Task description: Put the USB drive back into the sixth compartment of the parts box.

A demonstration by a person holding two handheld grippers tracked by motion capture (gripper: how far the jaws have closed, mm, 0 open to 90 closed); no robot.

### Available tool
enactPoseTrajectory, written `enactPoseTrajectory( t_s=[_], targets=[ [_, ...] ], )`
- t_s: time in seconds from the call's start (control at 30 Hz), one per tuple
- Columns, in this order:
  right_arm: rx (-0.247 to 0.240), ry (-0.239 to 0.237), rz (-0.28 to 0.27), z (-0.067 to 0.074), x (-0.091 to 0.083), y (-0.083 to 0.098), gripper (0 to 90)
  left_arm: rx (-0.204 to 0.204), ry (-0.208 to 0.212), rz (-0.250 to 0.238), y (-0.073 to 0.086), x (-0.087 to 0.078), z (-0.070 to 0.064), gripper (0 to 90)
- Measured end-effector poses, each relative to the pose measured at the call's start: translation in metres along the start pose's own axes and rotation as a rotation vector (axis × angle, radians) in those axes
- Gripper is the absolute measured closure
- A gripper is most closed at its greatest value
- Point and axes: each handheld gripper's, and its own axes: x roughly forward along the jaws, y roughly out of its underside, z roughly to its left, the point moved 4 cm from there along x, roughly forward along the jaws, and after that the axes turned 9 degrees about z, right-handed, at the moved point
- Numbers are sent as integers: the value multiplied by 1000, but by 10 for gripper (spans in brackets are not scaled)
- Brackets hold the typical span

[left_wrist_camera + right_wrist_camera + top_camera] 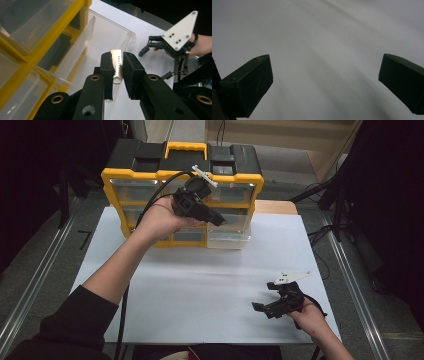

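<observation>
Hovering over the pulled-out clear drawer (100, 37), the left gripper (117, 68) clamps a small eraser (117, 65); dropping it in and closing look left, right gripper (270, 309) idling wide apart.

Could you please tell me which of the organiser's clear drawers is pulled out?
The bottom-right drawer of the yellow organiser juts onto the white table cover; the other drawers sit flush. The left hand-held gripper hovers above it.

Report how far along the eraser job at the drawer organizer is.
Done: a clear drawer stands pulled out of the yellow organizer. In hand: the left gripper clamps a small eraser over that drawer. Left, probably: drop it in and close. The right gripper rests open.
</observation>
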Motion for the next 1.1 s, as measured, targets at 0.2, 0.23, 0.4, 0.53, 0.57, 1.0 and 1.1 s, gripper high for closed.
enactPoseTrajectory(
  t_s=[0.2,0.23,0.4,0.53,0.57,1.0,1.1],
  targets=[
    [-2,3,0,0,-1,0,0,-21,-13,-20,-5,5,8,793],
    [-1,3,2,0,-1,0,0,-23,-21,-19,-6,7,8,793],
    [-4,1,2,0,-1,0,0,-29,-38,-4,-8,17,10,793],
    [-3,0,-2,0,-1,0,0,-29,-39,2,-9,23,10,793],
    [-4,0,0,0,-1,0,0,-28,-40,6,-9,24,10,793],
    [-6,1,1,-1,0,0,0,-47,1,15,-4,34,11,660],
    [-6,-2,1,-1,0,0,0,-70,85,3,-3,33,7,568]
  ],
)
